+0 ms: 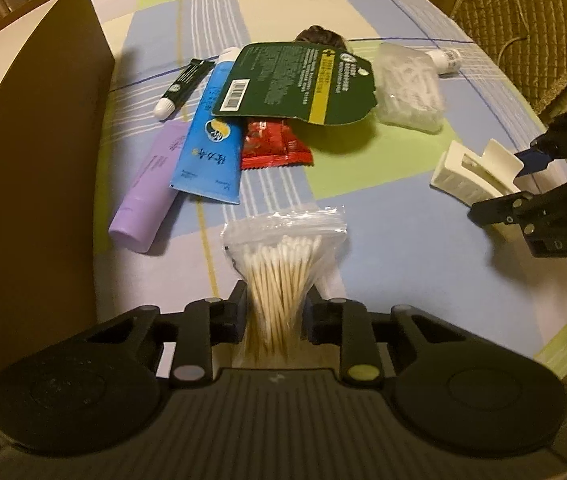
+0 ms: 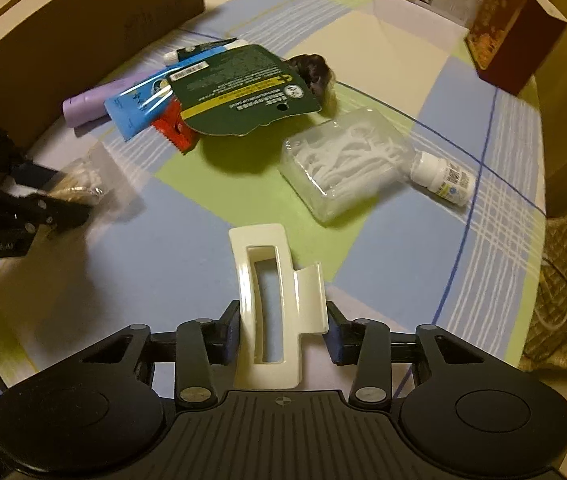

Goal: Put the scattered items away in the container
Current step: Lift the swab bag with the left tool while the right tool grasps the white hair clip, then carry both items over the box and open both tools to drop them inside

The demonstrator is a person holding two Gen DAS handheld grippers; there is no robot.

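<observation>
Your left tool [image 1: 275,308] was clamped on the bag of cotton swabs [image 1: 283,256], its long axis along the fingers; the box [image 1: 31,128] stood at ten o'clock, nearer this hand. Your right tool [image 2: 283,332] pinched the hair clip [image 2: 271,300] above the surface [image 2: 403,264].

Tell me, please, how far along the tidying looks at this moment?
Nothing shows as packed yet; the cardboard box's inside is hidden. In hand: left gripper holds the cotton swab bag, right gripper the white hair clip. Left: purple tube, blue tube, green card, floss picks.
</observation>
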